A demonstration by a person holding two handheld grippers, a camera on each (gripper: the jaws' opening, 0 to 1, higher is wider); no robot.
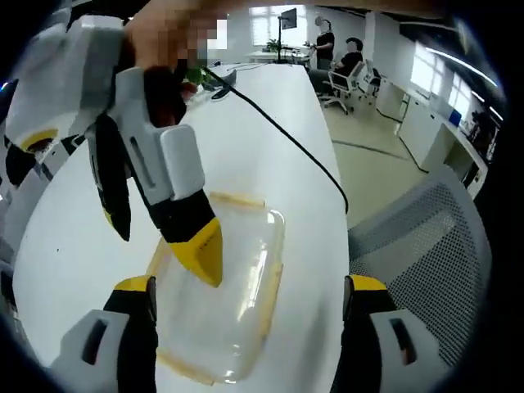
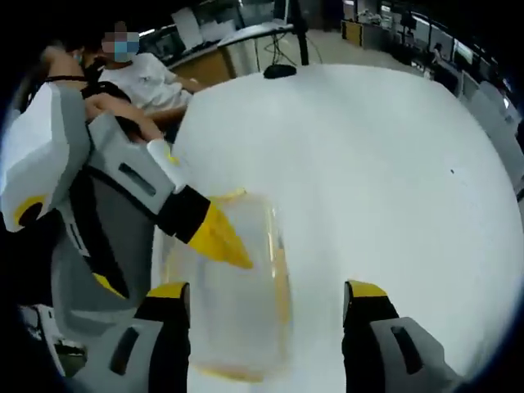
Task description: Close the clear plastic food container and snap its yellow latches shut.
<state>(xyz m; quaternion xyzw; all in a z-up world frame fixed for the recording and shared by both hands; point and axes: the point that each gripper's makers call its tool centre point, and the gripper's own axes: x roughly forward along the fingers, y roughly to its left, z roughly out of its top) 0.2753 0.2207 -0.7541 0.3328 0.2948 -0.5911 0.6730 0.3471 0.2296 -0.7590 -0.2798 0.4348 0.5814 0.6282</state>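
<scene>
Lying flat on the white table (image 1: 270, 106), the clear plastic food container (image 1: 221, 286) is seen with its lid down, near the table edge that faces the mesh-backed chair (image 1: 426, 237). Yellow latches (image 1: 273, 286) run along its sides; whether they are snapped cannot be told. In the left gripper view the container is framed between the left gripper (image 1: 250, 299), whose two yellow-tipped jaws are spread wide to either side and hold nothing. From the left of that view the other tool reaches in, and one yellow fingertip (image 1: 203, 250) is pressed down toward the lid near the container's far end; actual contact cannot be confirmed.

In the right gripper view the same container (image 2: 233, 295) appears blurred, lying between the jaws of the right gripper (image 2: 266, 299), which are likewise held well apart with nothing pinched. The left tool enters there from the left, its yellow tip (image 2: 217, 237) over the container's top edge.

A black cable (image 1: 286, 139) is laid across the table beyond the container, running toward the far end. A seated person in a white shirt (image 2: 151, 78) is seen at the table's far left side in the right gripper view. Further back in the left gripper view, office chairs and people at desks (image 1: 344, 65) are visible beside bright windows.
</scene>
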